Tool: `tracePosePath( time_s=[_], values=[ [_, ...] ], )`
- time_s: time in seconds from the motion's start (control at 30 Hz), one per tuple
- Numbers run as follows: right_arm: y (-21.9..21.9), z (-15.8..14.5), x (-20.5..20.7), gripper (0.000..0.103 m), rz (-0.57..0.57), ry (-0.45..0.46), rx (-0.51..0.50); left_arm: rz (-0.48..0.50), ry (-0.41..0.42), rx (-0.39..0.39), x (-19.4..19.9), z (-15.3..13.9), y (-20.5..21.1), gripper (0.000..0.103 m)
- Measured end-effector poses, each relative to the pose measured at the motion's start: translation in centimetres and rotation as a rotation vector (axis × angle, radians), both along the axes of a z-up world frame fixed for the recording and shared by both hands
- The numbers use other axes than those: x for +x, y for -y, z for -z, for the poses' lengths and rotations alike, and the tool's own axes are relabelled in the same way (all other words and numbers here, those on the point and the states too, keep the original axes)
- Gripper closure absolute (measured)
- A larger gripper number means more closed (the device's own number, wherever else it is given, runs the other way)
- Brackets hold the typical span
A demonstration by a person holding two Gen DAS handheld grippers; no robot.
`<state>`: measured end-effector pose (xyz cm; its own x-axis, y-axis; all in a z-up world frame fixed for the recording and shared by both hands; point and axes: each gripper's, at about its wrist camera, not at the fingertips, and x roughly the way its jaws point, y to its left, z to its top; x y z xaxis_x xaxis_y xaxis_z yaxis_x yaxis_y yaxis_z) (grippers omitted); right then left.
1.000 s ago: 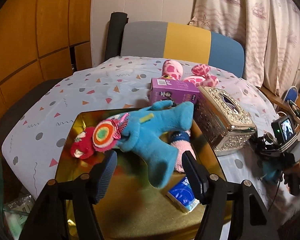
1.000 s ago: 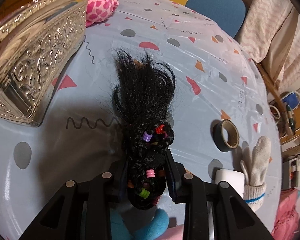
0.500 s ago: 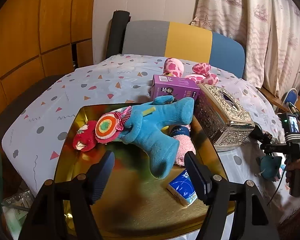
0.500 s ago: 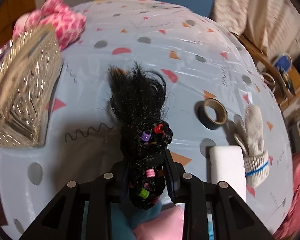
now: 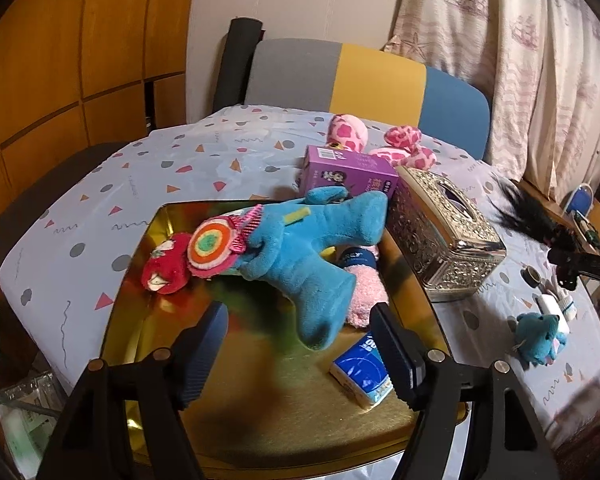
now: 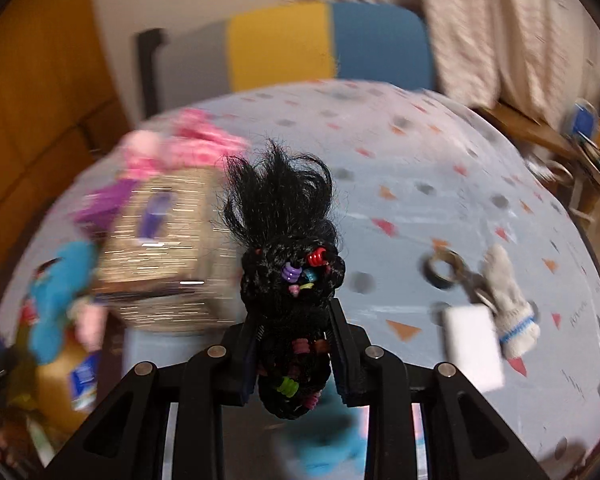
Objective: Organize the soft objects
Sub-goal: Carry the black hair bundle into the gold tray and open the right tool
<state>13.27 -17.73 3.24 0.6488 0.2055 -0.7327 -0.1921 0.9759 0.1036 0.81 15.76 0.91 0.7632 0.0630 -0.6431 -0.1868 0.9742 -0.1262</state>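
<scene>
Partway through sorting the soft things onto our gold tray [image 5: 148, 288]

The tray already holds the blue plush [image 5: 312, 248], pink sock [image 5: 364, 292] and red toy [image 5: 166, 268]; our left gripper [image 5: 300, 352] gapes empty above it, our right gripper [image 6: 294, 350] pinches the black beaded hair tuft [image 6: 288, 240] aloft; the small teal plush [image 5: 540, 336] and white mitten [image 6: 508, 304] wait outside.

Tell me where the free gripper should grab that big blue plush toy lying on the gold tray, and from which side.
Best bet is the near leg of the blue plush toy, the limb that points toward the left gripper. Come straight in from the tray's near edge: that leg sticks out clear, and its width looks to fit between the open jaws. The body's far side is crowded by the lollipop plush and silver tissue box.
</scene>
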Motion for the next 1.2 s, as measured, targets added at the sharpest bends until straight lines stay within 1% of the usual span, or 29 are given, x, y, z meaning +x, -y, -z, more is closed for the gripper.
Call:
tracePosePath(
  time_s=[0.1,0.27,0.33,0.4,0.43,0.5,0.53,0.6,0.67,0.73,0.77,0.83,0.93,1.2],
  values=[
    [-4.4,-1.4,-2.0,0.074,-0.143,0.033,-0.001,-0.029,0.002,-0.009,-0.3,-0.1,-0.9,0.029],
    [-11.8,-1.2,-3.9,0.074,-0.325,0.017,0.029,-0.090,0.017,-0.017,-1.2,-0.5,-2.8,0.029],
    [-14.3,-0.5,-4.3,0.074,-0.369,-0.022,0.052,-0.108,0.019,-0.019,-1.4,-0.5,-3.5,0.029],
    [-16.6,0.7,-4.1,0.074,-0.385,-0.059,0.033,-0.127,0.015,-0.024,-1.6,-0.4,-4.1,0.029],
    [-18.1,1.6,-4.0,0.074,-0.390,-0.090,0.010,-0.132,0.014,-0.029,-1.7,-0.4,-4.3,0.029],
    [-19.6,3.2,-3.8,0.073,-0.391,-0.157,-0.002,-0.143,0.010,-0.039,-1.8,-0.2,-4.8,0.029],
    [-20.7,4.3,-3.6,0.071,-0.401,-0.198,-0.012,-0.144,0.008,-0.041,-1.8,-0.2,-4.9,0.029],
    [-21.5,5.2,-3.4,0.071,-0.419,-0.215,-0.022,-0.147,0.010,-0.044,-1.9,-0.1,-5.1,0.029],
    [-22.0,6.1,-3.0,0.060,-0.430,-0.257,-0.009,-0.146,0.006,-0.043,-1.9,0.0,-5.3,0.029],
    [-21.9,6.4,-2.9,0.059,-0.461,-0.300,0.041,-0.148,0.004,-0.051,-1.9,0.2,-5.5,0.029],
    [-21.7,6.2,-3.1,0.059,-0.474,-0.304,0.060,-0.149,0.004,-0.053,-1.9,0.2,-5.6,0.029],
    [-21.0,5.8,-3.7,0.059,-0.488,-0.292,0.077,-0.151,-0.001,-0.054,-1.9,0.4,-5.6,0.029],
    [-19.5,5.1,-4.5,0.059,-0.474,-0.280,0.102,-0.149,-0.002,-0.057,-1.8,0.5,-5.6,0.029],
    [-16.5,3.2,-6.1,0.059,-0.434,-0.200,0.109,-0.090,0.006,-0.029,-1.6,0.1,-3.6,0.029]
  ],
)
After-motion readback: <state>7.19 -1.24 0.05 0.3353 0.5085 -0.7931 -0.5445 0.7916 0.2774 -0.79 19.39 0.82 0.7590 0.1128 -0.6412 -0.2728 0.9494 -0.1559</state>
